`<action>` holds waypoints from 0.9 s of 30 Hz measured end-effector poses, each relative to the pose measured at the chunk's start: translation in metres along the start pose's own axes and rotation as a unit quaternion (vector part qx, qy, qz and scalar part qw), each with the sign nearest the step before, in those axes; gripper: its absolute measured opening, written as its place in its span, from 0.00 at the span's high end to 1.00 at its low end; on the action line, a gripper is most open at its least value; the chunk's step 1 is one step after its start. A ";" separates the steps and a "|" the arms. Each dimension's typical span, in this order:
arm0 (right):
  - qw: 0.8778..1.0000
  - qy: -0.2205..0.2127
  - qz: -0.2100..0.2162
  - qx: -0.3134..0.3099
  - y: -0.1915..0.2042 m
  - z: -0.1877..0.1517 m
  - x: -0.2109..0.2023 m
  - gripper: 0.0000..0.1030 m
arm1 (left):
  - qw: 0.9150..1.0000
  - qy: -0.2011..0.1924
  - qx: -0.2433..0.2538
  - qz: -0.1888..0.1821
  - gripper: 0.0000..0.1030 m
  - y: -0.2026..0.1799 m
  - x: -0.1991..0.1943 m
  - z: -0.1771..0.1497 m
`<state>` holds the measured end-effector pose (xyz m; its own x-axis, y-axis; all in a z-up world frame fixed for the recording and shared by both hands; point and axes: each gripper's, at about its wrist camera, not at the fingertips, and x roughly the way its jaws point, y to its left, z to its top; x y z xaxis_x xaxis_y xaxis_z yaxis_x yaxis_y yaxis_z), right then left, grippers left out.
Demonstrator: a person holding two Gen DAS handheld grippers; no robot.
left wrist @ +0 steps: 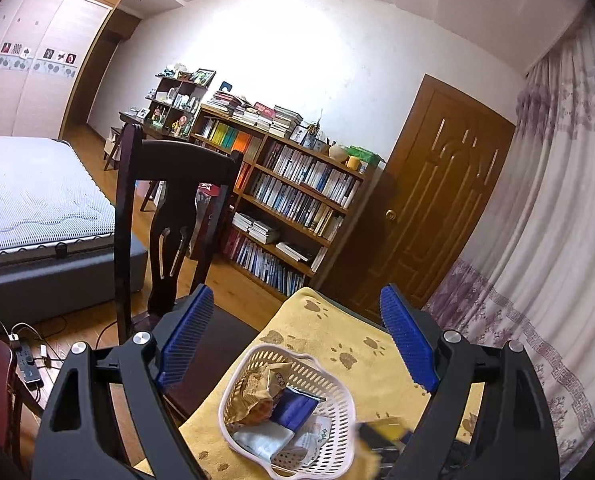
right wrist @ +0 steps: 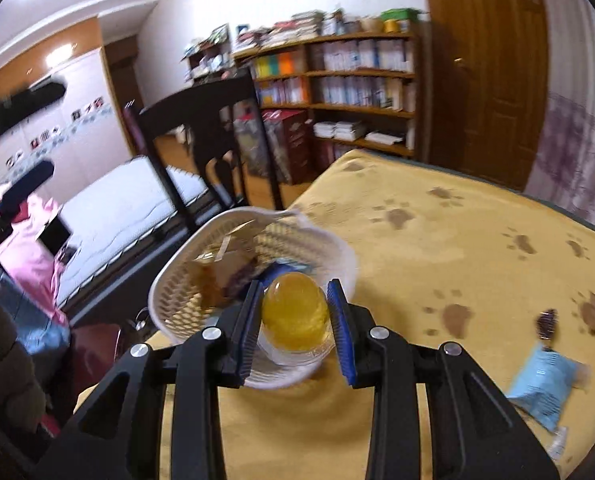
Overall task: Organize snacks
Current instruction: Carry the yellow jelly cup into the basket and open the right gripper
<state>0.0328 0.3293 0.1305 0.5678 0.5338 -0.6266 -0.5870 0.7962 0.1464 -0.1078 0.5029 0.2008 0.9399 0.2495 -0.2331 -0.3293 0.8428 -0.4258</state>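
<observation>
A white perforated basket (left wrist: 337,404) (right wrist: 169,300) sits on a yellow paw-print cloth (left wrist: 337,328) (right wrist: 437,240) and holds several wrapped snacks, among them a tan packet (left wrist: 257,396) and a dark blue packet (left wrist: 297,404). My left gripper (left wrist: 297,308) hovers above the basket, open and empty. My right gripper (right wrist: 295,290) is shut on a yellow jelly cup (right wrist: 295,312), held over the basket's near rim. A blurred yellow shape (left wrist: 381,436), likely that cup and gripper, shows at the basket's right edge. A light blue packet (right wrist: 545,380) and a small dark wrapper (right wrist: 547,322) lie on the cloth to the right.
A dark wooden chair (left wrist: 173,208) (right wrist: 201,128) stands just behind the table's far-left edge. Beyond it are a bed (left wrist: 37,200), a full bookshelf (left wrist: 293,196) and a brown door (left wrist: 437,200). A curtain (left wrist: 545,220) hangs right. A power strip (left wrist: 25,360) lies on the floor.
</observation>
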 end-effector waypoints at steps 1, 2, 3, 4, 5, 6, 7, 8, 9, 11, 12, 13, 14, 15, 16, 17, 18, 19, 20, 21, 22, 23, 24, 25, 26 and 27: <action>1.000 0.006 0.006 -0.003 0.006 0.001 0.006 0.68 | 1.000 0.001 -0.002 -0.001 0.16 0.000 0.001 0.000; 1.000 0.013 0.013 -0.005 0.011 0.001 0.011 0.67 | 1.000 0.001 -0.004 -0.002 0.16 0.002 0.000 0.001; 1.000 0.019 0.019 -0.006 0.015 0.002 0.016 0.67 | 1.000 0.001 -0.006 -0.003 0.16 0.003 0.000 0.001; 1.000 0.019 0.019 -0.005 0.018 0.004 0.020 0.67 | 1.000 0.000 -0.007 -0.004 0.16 0.003 -0.001 0.001; 1.000 0.018 0.021 -0.005 0.019 0.005 0.022 0.67 | 1.000 -0.001 -0.008 -0.005 0.16 0.005 -0.001 0.002; 1.000 0.018 0.022 -0.004 0.019 0.006 0.023 0.67 | 1.000 -0.003 -0.009 -0.005 0.16 0.006 -0.002 0.002; 1.000 0.016 0.023 -0.003 0.019 0.006 0.021 0.67 | 1.000 -0.004 -0.010 -0.005 0.16 0.006 -0.002 0.003; 1.000 0.015 0.023 -0.002 0.018 0.005 0.020 0.67 | 1.000 -0.004 -0.012 -0.004 0.16 0.007 -0.003 0.003; 1.000 0.014 0.023 0.000 0.017 0.004 0.020 0.67 | 1.000 -0.004 -0.013 -0.004 0.16 0.008 -0.003 0.003; 1.000 0.014 0.020 0.006 0.011 0.003 0.019 0.67 | 1.000 -0.003 -0.012 -0.004 0.16 0.007 -0.003 0.002; 1.000 0.013 0.019 0.010 0.009 0.002 0.018 0.67 | 1.000 -0.003 -0.010 -0.004 0.16 0.006 -0.003 0.002; 1.000 0.013 0.017 0.014 0.005 0.000 0.016 0.67 | 1.000 -0.003 -0.008 -0.005 0.16 0.006 -0.003 0.002; 1.000 0.012 0.016 0.018 0.002 -0.003 0.015 0.67 | 1.000 -0.003 -0.005 -0.006 0.16 0.004 -0.003 0.001; 1.000 0.012 0.015 0.019 0.000 -0.005 0.014 0.67 | 1.000 -0.003 -0.002 -0.008 0.16 0.002 -0.004 0.001; 1.000 0.012 0.013 0.022 -0.003 -0.008 0.012 0.67 | 1.000 -0.003 0.000 -0.009 0.16 0.001 -0.004 0.000; 1.000 0.013 0.011 0.024 -0.006 -0.010 0.012 0.67 | 1.000 -0.002 0.003 -0.011 0.16 0.000 -0.004 -0.001; 1.000 0.013 0.009 0.026 -0.009 -0.013 0.012 0.67 | 1.000 -0.001 0.006 -0.012 0.16 -0.001 -0.004 -0.002; 0.999 0.014 0.007 0.029 -0.011 -0.014 0.011 0.67 | 1.000 -0.001 0.007 -0.013 0.16 -0.003 -0.004 -0.002; 0.999 0.016 0.005 0.031 -0.014 -0.015 0.012 0.67 | 1.000 0.000 0.008 -0.014 0.16 -0.004 -0.004 -0.002; 0.999 0.017 0.003 0.034 -0.017 -0.017 0.012 0.67 | 1.000 0.000 0.010 -0.015 0.16 -0.005 -0.004 -0.003; 0.999 0.017 0.000 0.038 -0.020 -0.019 0.010 0.67 | 1.000 0.001 0.011 -0.016 0.16 -0.006 -0.005 -0.003; 0.999 0.017 -0.003 0.043 -0.024 -0.020 0.008 0.67 | 1.000 0.001 0.012 -0.016 0.16 -0.006 -0.005 -0.003; 0.999 0.017 -0.006 0.047 -0.028 -0.023 0.006 0.67 | 1.000 0.002 0.014 -0.018 0.16 -0.008 -0.005 -0.003; 0.999 0.017 -0.009 0.049 -0.031 -0.024 0.005 0.67 | 1.000 0.002 0.016 -0.019 0.16 -0.010 -0.005 -0.004; 0.998 0.017 -0.013 0.053 -0.036 -0.027 0.003 0.67 | 1.000 0.003 0.018 -0.020 0.16 -0.012 -0.004 -0.004; 0.998 0.017 -0.018 0.055 -0.041 -0.029 0.001 0.67 | 1.000 0.004 0.021 -0.021 0.16 -0.015 -0.003 -0.004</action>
<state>0.0405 0.2893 0.1016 0.5660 0.4963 -0.6583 -0.4990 0.8418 0.2058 -0.1058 0.4877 0.2045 0.9519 0.2094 -0.2236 -0.2852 0.8721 -0.3975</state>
